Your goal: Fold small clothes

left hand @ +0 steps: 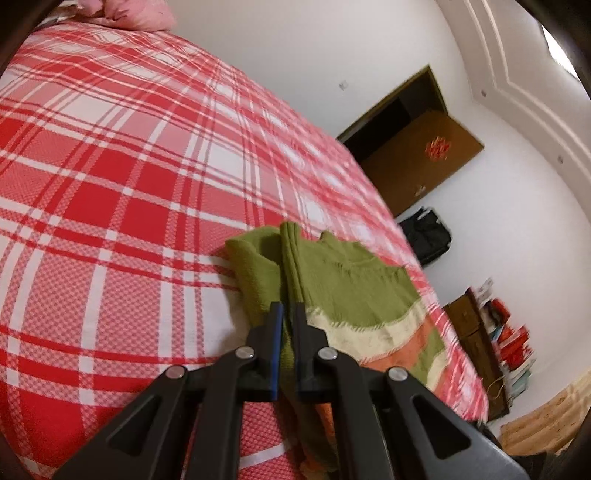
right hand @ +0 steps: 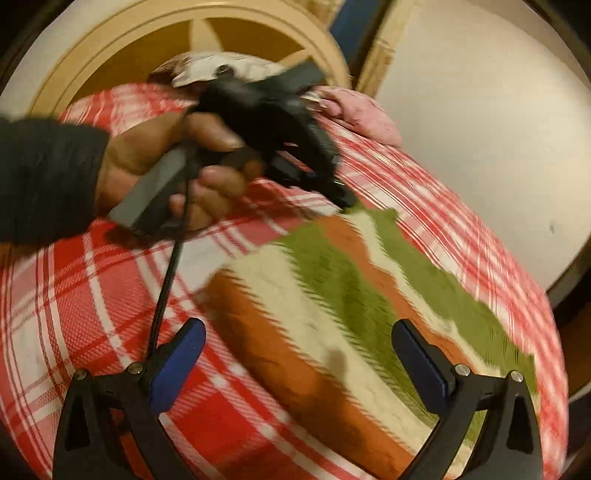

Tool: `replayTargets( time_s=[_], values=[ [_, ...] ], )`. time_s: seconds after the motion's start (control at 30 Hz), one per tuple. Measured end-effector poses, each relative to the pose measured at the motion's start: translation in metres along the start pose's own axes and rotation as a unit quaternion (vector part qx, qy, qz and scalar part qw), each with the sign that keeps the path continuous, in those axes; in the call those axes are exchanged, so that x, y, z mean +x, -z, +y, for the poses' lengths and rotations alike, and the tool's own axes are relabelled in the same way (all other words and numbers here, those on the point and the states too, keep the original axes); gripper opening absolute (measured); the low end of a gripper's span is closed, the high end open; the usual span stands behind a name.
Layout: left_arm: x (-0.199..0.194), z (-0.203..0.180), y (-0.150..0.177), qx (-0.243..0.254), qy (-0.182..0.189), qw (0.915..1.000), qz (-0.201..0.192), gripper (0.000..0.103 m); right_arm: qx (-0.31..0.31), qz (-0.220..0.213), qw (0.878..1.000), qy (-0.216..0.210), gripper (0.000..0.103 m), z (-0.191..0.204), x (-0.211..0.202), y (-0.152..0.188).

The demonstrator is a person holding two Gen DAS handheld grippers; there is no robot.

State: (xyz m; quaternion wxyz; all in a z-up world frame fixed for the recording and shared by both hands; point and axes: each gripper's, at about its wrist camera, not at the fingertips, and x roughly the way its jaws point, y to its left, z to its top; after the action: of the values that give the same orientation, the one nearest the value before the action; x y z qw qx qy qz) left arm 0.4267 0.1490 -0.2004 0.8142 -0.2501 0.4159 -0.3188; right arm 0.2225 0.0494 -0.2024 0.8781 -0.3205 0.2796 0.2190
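A small knitted garment [left hand: 347, 284] in green with cream and orange stripes lies on the red plaid bed [left hand: 110, 184]. My left gripper [left hand: 289, 308] is shut on a raised fold of its green edge. In the right wrist view the same garment [right hand: 332, 295] lies spread out and blurred. My right gripper [right hand: 297, 328] hangs open just above its striped part, holding nothing. The left gripper [right hand: 347, 203] also shows there, held by a hand [right hand: 159, 166] and pinching the garment's far green corner.
A pink pillow [left hand: 140, 14] lies at the head of the bed, also seen in the right wrist view [right hand: 362, 114]. The bed's edge runs along the right [left hand: 424, 258]. Beyond it are a brown door [left hand: 417, 158], a black bag [left hand: 424, 232] and a cluttered shelf [left hand: 498, 332].
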Motion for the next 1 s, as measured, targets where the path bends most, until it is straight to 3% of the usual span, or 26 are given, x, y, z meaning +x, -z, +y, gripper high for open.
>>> replayTargets(
  time_s=[0.03,0.07,0.2,0.27,0.33,0.43,0.67,0.77,0.83,0.9,1.0],
  values=[
    [0.004,-0.002,0.0,0.007,-0.011,0.9998,0.013,0.003,-0.009,0.005,1.0,0.009,0.066,0.004,0.004,-0.001],
    [0.007,-0.004,0.001,0.013,-0.018,0.9995,0.021,0.003,-0.015,0.002,1.0,0.012,0.057,0.007,0.006,-0.002],
    [0.01,-0.01,-0.001,0.022,-0.035,0.9988,0.027,0.003,-0.016,-0.001,1.0,0.012,0.053,0.006,0.011,-0.005],
    [0.011,-0.009,-0.002,0.02,-0.047,0.9984,0.026,0.003,-0.01,-0.002,1.0,0.002,0.046,0.004,0.01,-0.003],
    [0.012,-0.012,-0.001,0.027,-0.058,0.9976,0.028,0.002,-0.002,-0.007,1.0,0.002,0.015,0.0,0.008,-0.002],
    [0.009,-0.02,-0.002,0.036,-0.062,0.9973,0.02,0.001,0.029,-0.016,0.999,-0.019,0.014,-0.014,0.007,0.0],
    [0.008,-0.04,-0.011,0.03,-0.058,0.9979,0.002,0.0,0.091,-0.044,0.995,-0.006,0.009,-0.056,-0.022,0.008],
    [0.008,-0.047,-0.01,0.045,-0.098,0.9942,0.004,0.0,0.111,-0.045,0.993,-0.009,0.007,-0.072,-0.028,0.011],
    [0.013,-0.05,-0.007,0.069,-0.157,0.9852,0.01,0.002,0.113,-0.048,0.992,-0.015,0.007,-0.07,-0.028,0.013],
    [0.018,-0.048,-0.005,0.077,-0.19,0.9785,0.019,0.006,0.109,-0.05,0.992,-0.026,0.007,-0.062,-0.025,0.013],
    [0.027,-0.04,-0.004,0.078,-0.211,0.9738,0.032,0.007,0.105,-0.053,0.992,-0.043,0.007,-0.048,-0.023,0.012]
  ],
)
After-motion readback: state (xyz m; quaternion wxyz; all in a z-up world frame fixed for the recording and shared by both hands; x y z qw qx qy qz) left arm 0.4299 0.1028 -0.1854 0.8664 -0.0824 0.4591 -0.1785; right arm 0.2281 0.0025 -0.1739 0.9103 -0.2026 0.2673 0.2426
